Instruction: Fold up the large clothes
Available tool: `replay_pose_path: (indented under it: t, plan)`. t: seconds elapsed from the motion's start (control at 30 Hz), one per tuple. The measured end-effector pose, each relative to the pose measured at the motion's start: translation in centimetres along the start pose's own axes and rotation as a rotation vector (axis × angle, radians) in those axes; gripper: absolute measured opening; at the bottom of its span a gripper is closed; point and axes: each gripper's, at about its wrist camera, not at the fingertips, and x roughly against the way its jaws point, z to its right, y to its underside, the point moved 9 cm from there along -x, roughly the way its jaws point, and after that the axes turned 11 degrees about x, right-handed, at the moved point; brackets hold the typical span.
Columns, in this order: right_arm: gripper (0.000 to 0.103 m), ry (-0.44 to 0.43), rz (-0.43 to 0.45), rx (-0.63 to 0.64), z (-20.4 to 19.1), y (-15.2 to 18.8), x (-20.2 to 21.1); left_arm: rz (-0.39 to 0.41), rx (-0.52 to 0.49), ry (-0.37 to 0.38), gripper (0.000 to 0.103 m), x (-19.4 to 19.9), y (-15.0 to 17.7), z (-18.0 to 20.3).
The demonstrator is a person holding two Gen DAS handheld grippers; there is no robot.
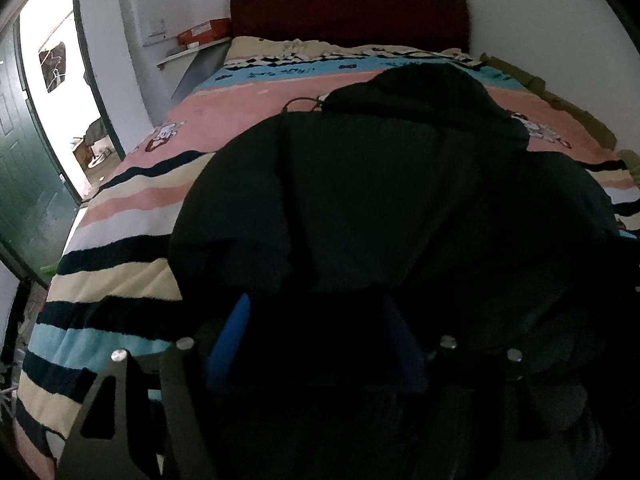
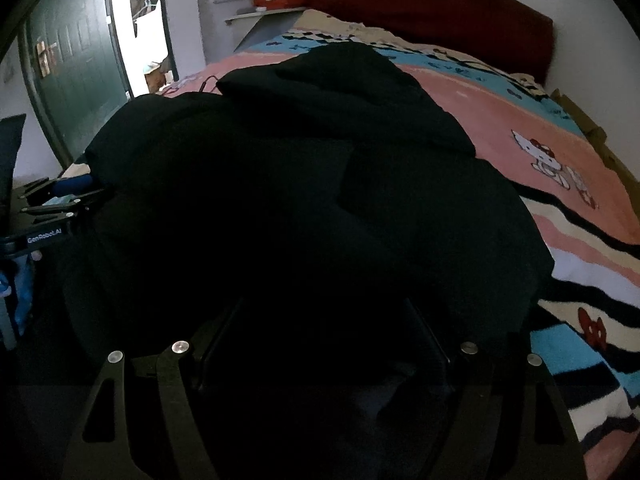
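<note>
A large black hooded garment (image 1: 360,184) lies on the bed, hood toward the headboard; it also fills the right wrist view (image 2: 320,184). My left gripper (image 1: 316,312) is open, its blue fingers (image 1: 232,332) spread wide over the garment's near hem. My right gripper (image 2: 324,308) is open too, its dark fingers spread over the near hem at the garment's right side. The left gripper also shows at the left edge of the right wrist view (image 2: 68,196). The fingertips are lost in dark cloth.
The bed carries a striped pink, blue and cream cartoon blanket (image 1: 132,216) with a dark red headboard (image 1: 348,8). A shelf with an orange box (image 1: 204,34) is at the wall. A green door (image 1: 24,168) stands open at left.
</note>
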Motion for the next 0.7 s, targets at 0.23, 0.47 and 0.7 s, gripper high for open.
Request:
replay_pose_path:
  t: [0.23, 0.47, 0.7]
  plan:
    - [0.078, 0.031, -0.015, -0.025, 1.0, 1.2, 1.9, -0.042, -0.015, -0.017, 0.069, 0.4, 0.5, -0.4]
    - [0.08, 0.084, -0.007, -0.03, 3.5, 1.2, 5.7, -0.039, 0.012, 0.052, 0.069, 3.1, -1.5, -1.8]
    - [0.084, 0.118, 0.063, -0.044, 8.5, -3.8, 6.5, -0.022, 0.017, 0.155, 0.069, 2.7, -9.1, -1.6]
